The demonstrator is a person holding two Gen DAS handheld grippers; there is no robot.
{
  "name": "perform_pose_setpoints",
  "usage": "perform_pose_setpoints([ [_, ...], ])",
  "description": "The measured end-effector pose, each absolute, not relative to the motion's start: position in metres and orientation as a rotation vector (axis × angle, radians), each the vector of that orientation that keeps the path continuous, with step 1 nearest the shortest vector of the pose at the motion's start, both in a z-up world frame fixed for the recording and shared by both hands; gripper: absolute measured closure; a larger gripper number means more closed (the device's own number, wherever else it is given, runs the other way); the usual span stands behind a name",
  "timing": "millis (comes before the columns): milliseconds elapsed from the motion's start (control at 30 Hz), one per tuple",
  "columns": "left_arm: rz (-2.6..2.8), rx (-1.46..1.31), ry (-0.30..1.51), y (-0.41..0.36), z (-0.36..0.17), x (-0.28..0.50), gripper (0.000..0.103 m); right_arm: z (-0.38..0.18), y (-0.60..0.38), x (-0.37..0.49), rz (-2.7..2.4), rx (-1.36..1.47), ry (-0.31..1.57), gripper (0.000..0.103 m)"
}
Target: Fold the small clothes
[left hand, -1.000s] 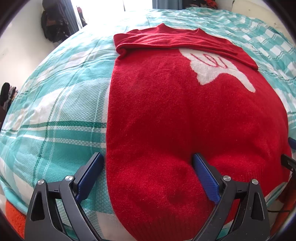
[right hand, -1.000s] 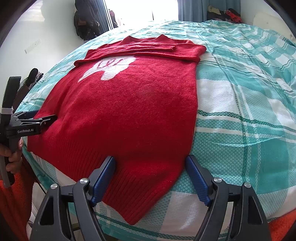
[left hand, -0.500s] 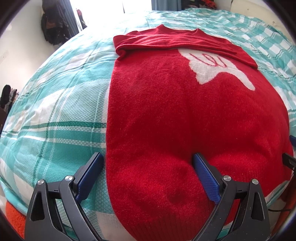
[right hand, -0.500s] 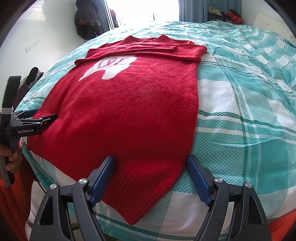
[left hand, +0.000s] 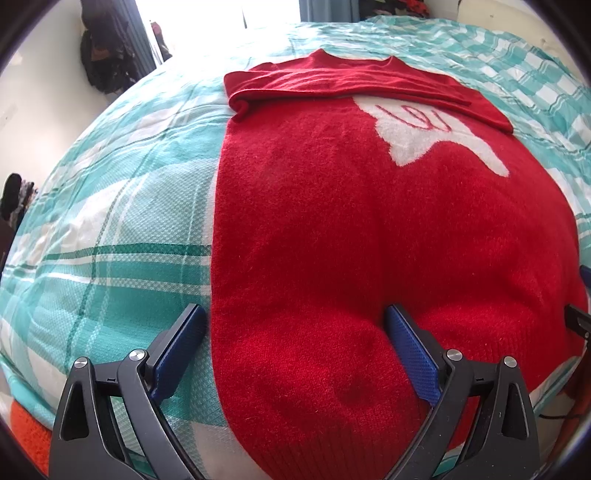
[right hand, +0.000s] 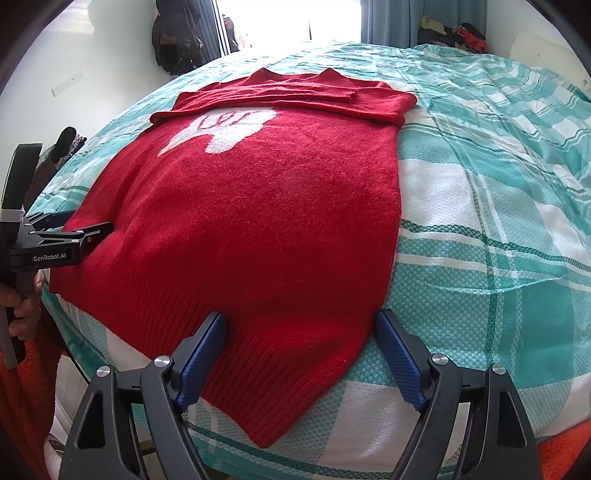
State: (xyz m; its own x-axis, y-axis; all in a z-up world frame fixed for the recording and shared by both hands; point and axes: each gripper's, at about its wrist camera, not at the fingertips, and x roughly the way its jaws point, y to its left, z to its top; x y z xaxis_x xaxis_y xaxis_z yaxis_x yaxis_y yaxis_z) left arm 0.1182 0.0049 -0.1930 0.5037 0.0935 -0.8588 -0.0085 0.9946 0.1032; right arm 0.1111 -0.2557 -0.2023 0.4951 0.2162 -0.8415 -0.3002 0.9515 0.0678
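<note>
A red knit sweater [left hand: 369, 221] with a white motif lies flat on the bed, its sleeves folded across the chest at the far end; it also shows in the right wrist view [right hand: 266, 221]. My left gripper [left hand: 295, 332] is open, its jaws straddling the sweater's left hem corner. It also shows at the left edge of the right wrist view [right hand: 79, 232]. My right gripper [right hand: 299, 339] is open, its jaws straddling the right hem corner. Neither grips the fabric.
The bed is covered by a teal and white plaid quilt [right hand: 498, 221]. An orange cloth [right hand: 565, 454] hangs below the bed's near edge. Dark clothes [right hand: 177, 33] hang by the bright window at the back. A hand [right hand: 22, 310] holds the left gripper.
Both grippers have crept slightly forward over the hem corners. The sweater has not moved.
</note>
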Motion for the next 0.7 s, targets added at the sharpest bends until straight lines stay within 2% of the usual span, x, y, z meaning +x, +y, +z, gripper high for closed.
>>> perform_pose_setpoints([
  [700, 0.067, 0.099, 1.041, 0.0033, -0.1937, 0.1205, 0.005, -0.2021, -0.2542, 0.112, 0.317, -0.1, 1.01, 0.019],
])
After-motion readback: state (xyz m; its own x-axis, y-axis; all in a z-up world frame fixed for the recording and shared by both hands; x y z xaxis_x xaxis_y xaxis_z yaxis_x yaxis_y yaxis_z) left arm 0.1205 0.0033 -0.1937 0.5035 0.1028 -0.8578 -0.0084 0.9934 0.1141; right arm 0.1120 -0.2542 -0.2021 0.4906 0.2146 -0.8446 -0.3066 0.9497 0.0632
